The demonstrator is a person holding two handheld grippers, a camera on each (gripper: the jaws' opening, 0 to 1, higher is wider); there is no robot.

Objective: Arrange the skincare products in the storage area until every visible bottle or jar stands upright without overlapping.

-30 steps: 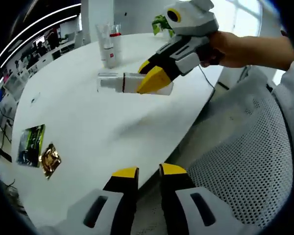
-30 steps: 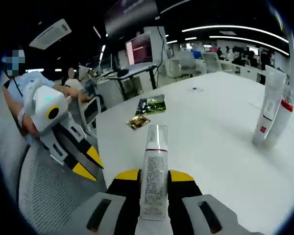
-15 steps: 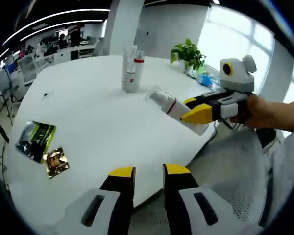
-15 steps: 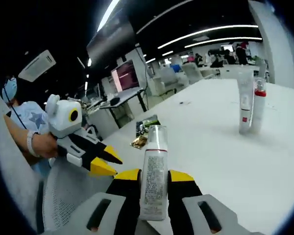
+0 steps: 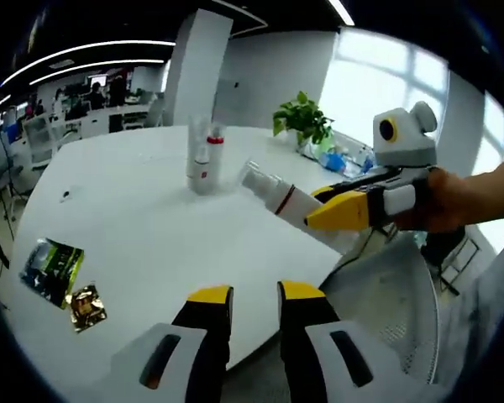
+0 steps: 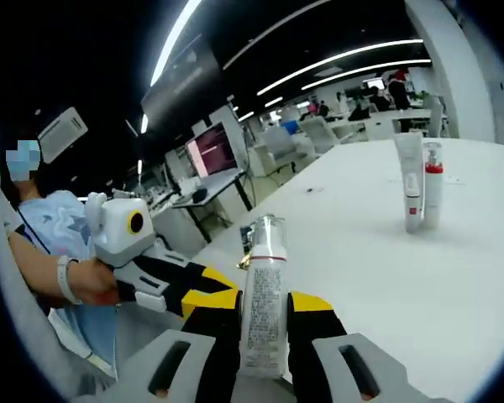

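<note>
My right gripper is shut on a clear spray bottle with a white cap, whose cap points away from the camera. In the left gripper view the same bottle hangs tilted, cap up and to the left, over the table's near right edge, with the right gripper in a person's hand. A white tube and a red-banded pump bottle stand upright side by side far out on the white table. My left gripper is off the table's near edge, narrowly open and holding nothing.
A green packet and a gold packet lie on the table's near left. A potted plant stands at the far edge. A mesh chair is below the right gripper. A person's hand holds the left gripper.
The right gripper has carried the bottle back from above the table toward the near right edge and tipped its cap upward. Both cameras have shifted; the standing pair has not moved.
</note>
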